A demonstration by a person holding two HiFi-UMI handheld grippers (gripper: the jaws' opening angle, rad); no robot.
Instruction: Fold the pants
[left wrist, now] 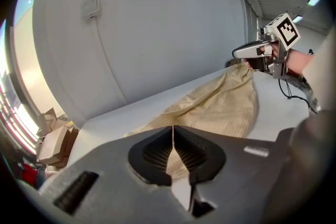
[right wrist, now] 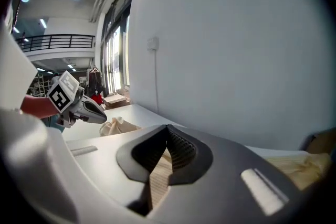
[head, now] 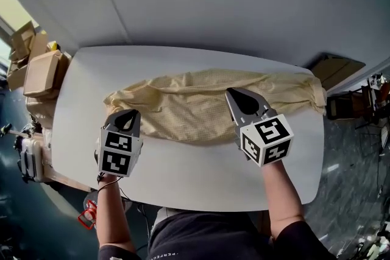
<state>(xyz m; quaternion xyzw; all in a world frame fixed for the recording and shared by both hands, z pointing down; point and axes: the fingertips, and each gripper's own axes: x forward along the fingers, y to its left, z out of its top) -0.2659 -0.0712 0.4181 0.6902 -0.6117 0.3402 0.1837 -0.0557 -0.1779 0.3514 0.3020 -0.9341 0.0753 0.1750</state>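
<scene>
Cardboard boxes beside table — contents unseen; pants spread on tabletop.

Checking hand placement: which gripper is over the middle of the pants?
The right gripper: its tip is over the middle of the yellow pants, while the left gripper sits at their left end.

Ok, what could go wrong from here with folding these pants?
1. The crumpled pale-yellow fabric pants lie bunched and wrinkled, so a fold now may set creases in.
2. Their right end sits close to the edge of the white table and might slip off if dragged.
3. The left claw and right claw are both shut with no cloth clearly pinched, so a lift may come up empty.
</scene>
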